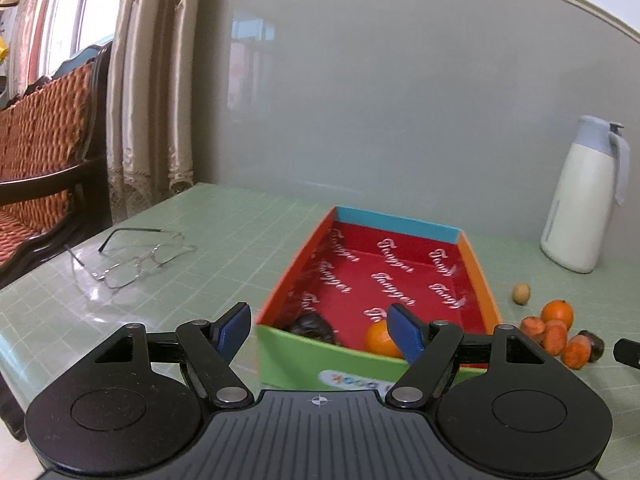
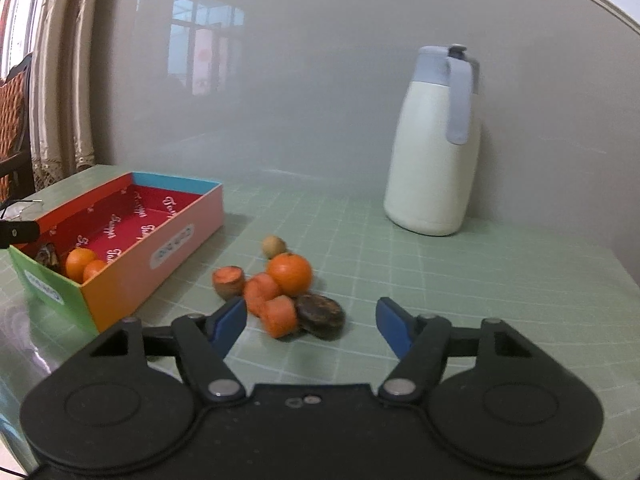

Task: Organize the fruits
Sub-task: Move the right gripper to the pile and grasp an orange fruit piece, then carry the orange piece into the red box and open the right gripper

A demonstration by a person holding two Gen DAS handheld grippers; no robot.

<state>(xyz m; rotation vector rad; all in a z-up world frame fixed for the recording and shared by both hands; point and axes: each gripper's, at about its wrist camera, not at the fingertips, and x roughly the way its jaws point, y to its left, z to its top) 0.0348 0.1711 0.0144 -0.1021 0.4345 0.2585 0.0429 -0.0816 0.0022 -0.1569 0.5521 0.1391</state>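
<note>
A colourful cardboard box [image 1: 300, 352] [image 2: 176, 236] with a red inside lies on the green table. In its near end lie a tangerine [image 1: 380, 338] [image 2: 80, 262] and a dark fruit [image 1: 310, 326]. My left gripper [image 1: 320, 330] hovers open at the box's near wall, nothing between its fingers. Right of the box sits a pile: a tangerine [image 2: 290, 272] [image 1: 557, 312], orange carrot-like pieces [image 2: 280, 316] [image 1: 554, 336], a dark round fruit [image 2: 320, 315] and a small brown nut [image 2: 273, 246] [image 1: 521, 293]. My right gripper [image 2: 310, 328] stands open just in front of the pile, touching nothing.
A white jug with a blue lid [image 2: 434, 148] [image 1: 580, 200] stands at the back right by the grey wall. Glasses [image 1: 136, 258] lie on the table left of the box. A wooden chair with an orange cushion [image 1: 40, 152] stands off the table's left edge.
</note>
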